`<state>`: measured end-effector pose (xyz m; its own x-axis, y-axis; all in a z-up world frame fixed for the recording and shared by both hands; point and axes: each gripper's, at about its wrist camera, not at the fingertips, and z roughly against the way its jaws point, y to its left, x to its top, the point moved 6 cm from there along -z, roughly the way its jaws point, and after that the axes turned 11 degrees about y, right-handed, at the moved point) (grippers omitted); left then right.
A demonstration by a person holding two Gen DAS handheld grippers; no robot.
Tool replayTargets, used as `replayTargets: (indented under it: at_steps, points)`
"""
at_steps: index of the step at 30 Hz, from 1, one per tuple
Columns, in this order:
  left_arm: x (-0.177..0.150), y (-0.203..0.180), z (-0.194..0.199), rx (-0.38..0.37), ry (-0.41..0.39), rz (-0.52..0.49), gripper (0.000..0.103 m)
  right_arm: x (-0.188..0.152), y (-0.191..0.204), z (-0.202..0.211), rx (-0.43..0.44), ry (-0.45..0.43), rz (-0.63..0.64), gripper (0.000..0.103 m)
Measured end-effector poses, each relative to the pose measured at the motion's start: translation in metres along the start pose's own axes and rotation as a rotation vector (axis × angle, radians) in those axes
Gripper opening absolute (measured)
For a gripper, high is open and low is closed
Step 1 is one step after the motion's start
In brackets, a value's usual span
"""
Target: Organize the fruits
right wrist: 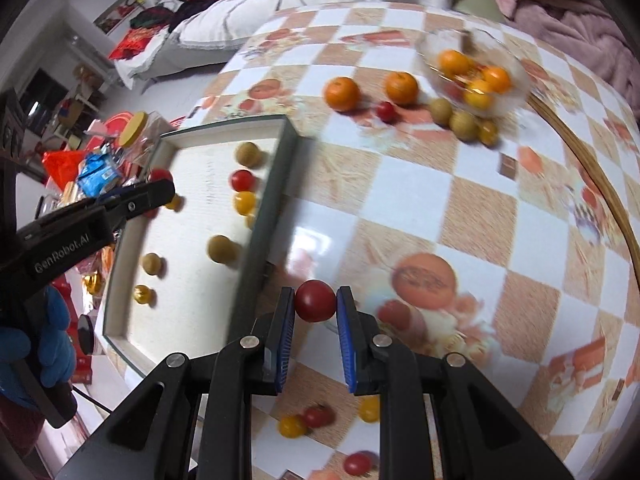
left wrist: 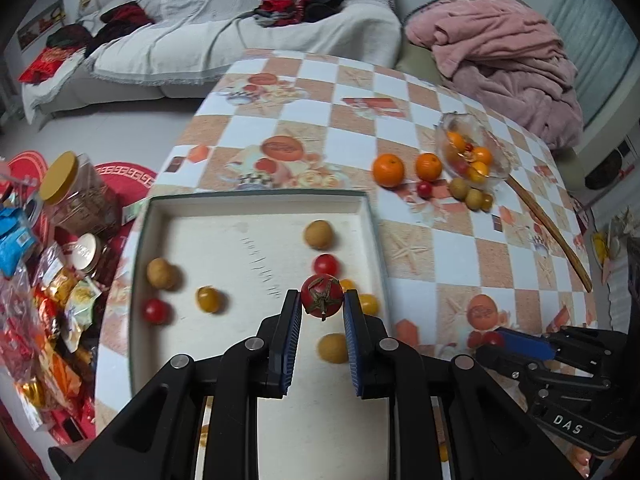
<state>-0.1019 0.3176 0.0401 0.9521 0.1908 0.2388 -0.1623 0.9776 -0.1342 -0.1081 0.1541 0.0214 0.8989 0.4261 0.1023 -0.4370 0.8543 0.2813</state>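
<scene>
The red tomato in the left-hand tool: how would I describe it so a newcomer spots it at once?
Find the shallow white tray on the checkered table. Above its near end, the left gripper pinches a red tomato between blue pads. Unlike the other red ones lying in the tray, it shows a green star-shaped stem and is held up.

The right gripper (right wrist: 315, 307) held a round red cherry tomato (right wrist: 315, 301) between its blue-padded fingers (right wrist: 285, 340), above the checkered orange-and-white tablecloth (right wrist: 420, 208). Just left stood the shallow white rectangular tray (right wrist: 276, 168) holding small fruits. 2 round oranges (right wrist: 342, 93) lay beside a clear glass bowl (right wrist: 516, 92).
</scene>
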Motion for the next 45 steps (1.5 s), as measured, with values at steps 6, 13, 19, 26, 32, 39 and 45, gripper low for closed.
replayTargets:
  at_steps: [6, 13, 19, 26, 32, 39, 45]
  points:
    - [-0.014, 0.037, -0.01, 0.06, 0.028, 0.047, 0.023, 0.014, 0.033, -0.009, 0.031, 0.005, 0.057, 0.023]
    - [-0.011, 0.057, -0.033, 0.072, 0.062, 0.066, 0.023, 0.02, 0.069, -0.032, 0.055, 0.042, 0.119, 0.023]
    - [0.013, 0.051, -0.046, 0.075, 0.052, 0.022, 0.023, 0.015, 0.082, -0.052, 0.049, 0.086, 0.146, 0.023]
    - [0.026, 0.05, -0.067, 0.108, 0.063, 0.003, 0.023, 0.004, 0.096, -0.071, -0.002, 0.111, 0.208, 0.023]
    - [0.026, 0.05, -0.074, 0.145, 0.078, -0.029, 0.024, -0.01, 0.107, -0.089, -0.066, 0.138, 0.28, 0.024]
    - [0.026, 0.05, -0.063, 0.169, 0.029, -0.032, 0.082, -0.023, 0.124, -0.087, -0.113, 0.127, 0.369, 0.061]
    - [0.019, 0.06, -0.048, 0.169, 0.038, 0.011, 0.082, -0.034, 0.125, -0.06, -0.123, 0.09, 0.388, 0.079]
